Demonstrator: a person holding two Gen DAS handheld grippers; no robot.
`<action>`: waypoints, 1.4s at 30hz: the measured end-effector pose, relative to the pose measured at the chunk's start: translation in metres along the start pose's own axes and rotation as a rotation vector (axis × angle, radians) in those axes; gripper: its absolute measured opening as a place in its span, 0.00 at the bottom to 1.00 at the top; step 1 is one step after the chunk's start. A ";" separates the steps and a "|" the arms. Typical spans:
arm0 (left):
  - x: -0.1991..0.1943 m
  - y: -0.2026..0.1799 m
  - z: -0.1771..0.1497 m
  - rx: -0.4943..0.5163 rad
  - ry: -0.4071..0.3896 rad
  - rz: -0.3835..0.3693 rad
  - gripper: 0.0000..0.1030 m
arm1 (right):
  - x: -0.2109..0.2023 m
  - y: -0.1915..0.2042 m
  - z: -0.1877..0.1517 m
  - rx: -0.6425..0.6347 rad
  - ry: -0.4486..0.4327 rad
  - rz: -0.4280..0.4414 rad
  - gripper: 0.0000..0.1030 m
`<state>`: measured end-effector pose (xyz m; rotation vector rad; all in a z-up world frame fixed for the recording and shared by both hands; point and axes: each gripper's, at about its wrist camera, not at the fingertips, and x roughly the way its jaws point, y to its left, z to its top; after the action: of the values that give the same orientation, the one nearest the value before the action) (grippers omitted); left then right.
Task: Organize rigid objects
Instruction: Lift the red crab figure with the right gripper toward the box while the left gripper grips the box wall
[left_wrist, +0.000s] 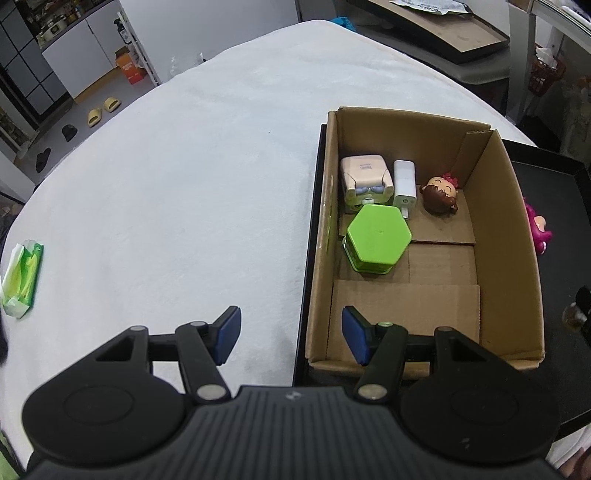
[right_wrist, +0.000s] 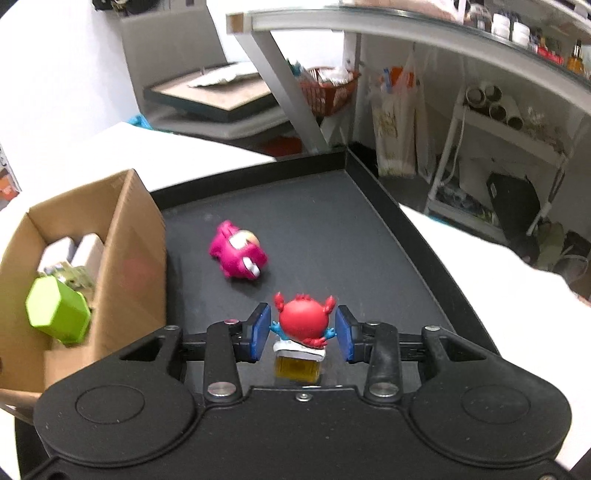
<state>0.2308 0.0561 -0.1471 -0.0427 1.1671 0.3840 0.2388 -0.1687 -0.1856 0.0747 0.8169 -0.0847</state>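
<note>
A cardboard box (left_wrist: 509, 236) stands on a black tray (right_wrist: 332, 229). In it are a green hexagonal container (left_wrist: 376, 236), a beige robot toy (left_wrist: 365, 181), a white charger (left_wrist: 404, 186) and a brown-haired doll head (left_wrist: 441, 195). My left gripper (left_wrist: 291, 336) is open and empty, straddling the box's near left wall. My right gripper (right_wrist: 303, 330) is open around a red crab figure (right_wrist: 304, 321) on a yellow base; its pads (right_wrist: 260, 330) stand just apart from it. A pink toy (right_wrist: 240, 254) lies on the tray beyond.
A white cloth covers the table (left_wrist: 184, 184). A green tissue pack (left_wrist: 22, 280) lies at its left edge. The box (right_wrist: 122, 258) stands left of my right gripper. Shelves and bags (right_wrist: 480, 147) stand beyond the tray.
</note>
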 end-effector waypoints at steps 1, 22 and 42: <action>0.000 0.000 0.000 0.004 0.000 -0.002 0.57 | -0.003 0.001 0.002 0.000 -0.010 0.003 0.36; 0.005 0.011 0.002 -0.023 -0.031 -0.078 0.57 | -0.044 0.023 0.031 -0.012 -0.133 0.143 0.36; 0.020 0.021 0.000 -0.043 -0.026 -0.212 0.08 | -0.059 0.095 0.035 -0.204 -0.217 0.286 0.37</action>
<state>0.2314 0.0811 -0.1617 -0.1965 1.1162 0.2213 0.2337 -0.0747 -0.1155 -0.0106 0.5882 0.2560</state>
